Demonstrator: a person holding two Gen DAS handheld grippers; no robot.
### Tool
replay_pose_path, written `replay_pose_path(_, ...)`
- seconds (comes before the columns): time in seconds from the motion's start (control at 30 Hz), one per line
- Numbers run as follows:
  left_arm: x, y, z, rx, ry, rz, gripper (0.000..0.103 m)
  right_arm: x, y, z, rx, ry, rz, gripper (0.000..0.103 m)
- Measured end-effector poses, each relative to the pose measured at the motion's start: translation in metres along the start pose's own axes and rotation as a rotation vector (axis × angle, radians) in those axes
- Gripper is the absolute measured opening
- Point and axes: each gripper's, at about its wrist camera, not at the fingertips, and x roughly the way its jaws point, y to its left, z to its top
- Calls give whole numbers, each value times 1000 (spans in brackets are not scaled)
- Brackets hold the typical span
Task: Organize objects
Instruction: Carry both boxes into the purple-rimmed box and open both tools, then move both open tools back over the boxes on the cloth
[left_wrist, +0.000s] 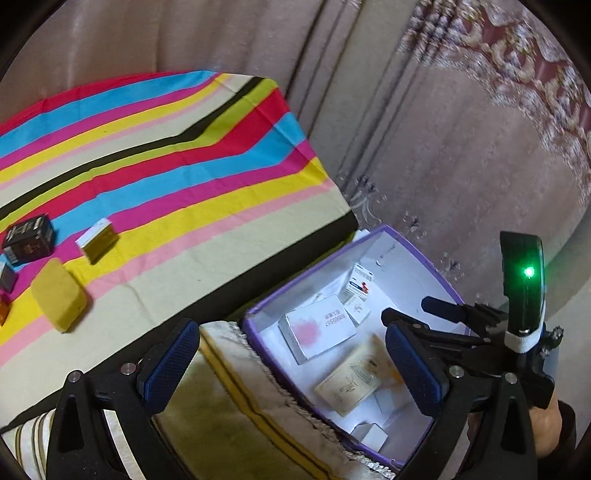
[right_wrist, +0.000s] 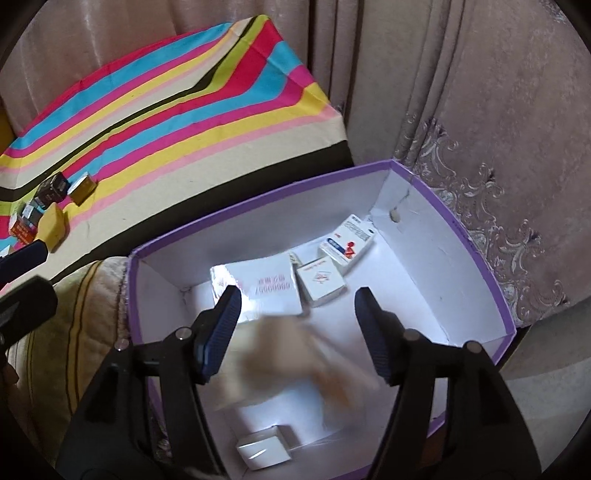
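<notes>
Fingers (right_wrist: 227, 314) spread over purple box (right_wrist: 476, 236) holding five cartons; one blurred.

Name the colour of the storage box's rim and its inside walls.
The storage box has a purple rim and white inside walls, shown best in the right wrist view.

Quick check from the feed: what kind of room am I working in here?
Probably a home living room or bedroom, not a lab. Heavy pinkish curtains hang behind, an ornate patterned carpet covers the floor, and a table under a striped cloth stands by the purple storage box of small cartons.
</notes>
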Motion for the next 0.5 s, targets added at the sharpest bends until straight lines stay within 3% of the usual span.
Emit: replay_pose_path(0.5,-50,75,-14,-145,-88,106,102,-7,41,6,-74,0,55,70)
